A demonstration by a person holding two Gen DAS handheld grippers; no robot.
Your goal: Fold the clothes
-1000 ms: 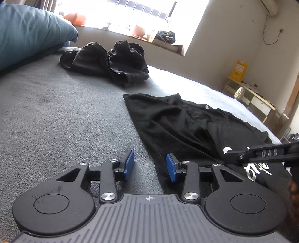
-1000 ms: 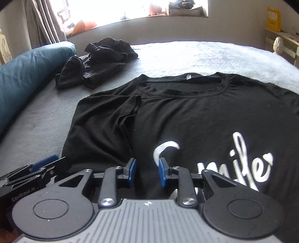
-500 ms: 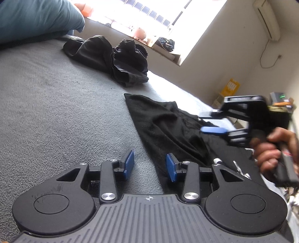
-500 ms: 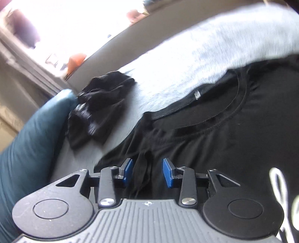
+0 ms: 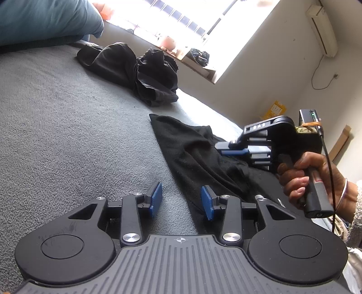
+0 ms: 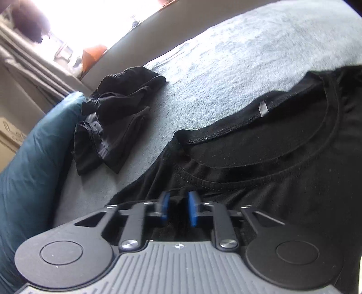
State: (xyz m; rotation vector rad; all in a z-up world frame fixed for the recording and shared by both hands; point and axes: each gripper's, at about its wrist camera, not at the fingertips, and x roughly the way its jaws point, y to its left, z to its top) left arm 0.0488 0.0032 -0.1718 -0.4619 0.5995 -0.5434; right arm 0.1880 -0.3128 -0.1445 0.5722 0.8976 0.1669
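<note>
The black cotton T-shirt [image 6: 282, 181] lies spread flat on the grey fuzzy bed cover [image 5: 67, 135], with its round collar and small grey neck label toward the far side of the bed. In the right wrist view, the right tool [image 6: 177, 209] is low at the shoulder part of the shirt, just on the near side of the collar. Its two blue pads [image 6: 193, 209] stand a small gap apart, and dark cloth sits between them. I cannot tell if they already press the cloth or only bracket it.

The left tool [image 5: 181, 200] hovers at the side border of the same shirt, its blue pads wide apart and holding nothing. The left pad is over the bare bed cover and the right pad is over the cloth, so the shirt edge passes between them. This edge runs away from the tool, toward the far corner of the fabric.

This is the relation the next move depends on, in my judgement: the right tool is nearer to the collar end, the left tool to the lower part of the same side, so both lie along one long edge and can lift it together for a fold across the body.

A crumpled pile of black clothes [image 5: 140, 72] lies well apart, near the teal pillow [image 5: 45, 20].
</note>
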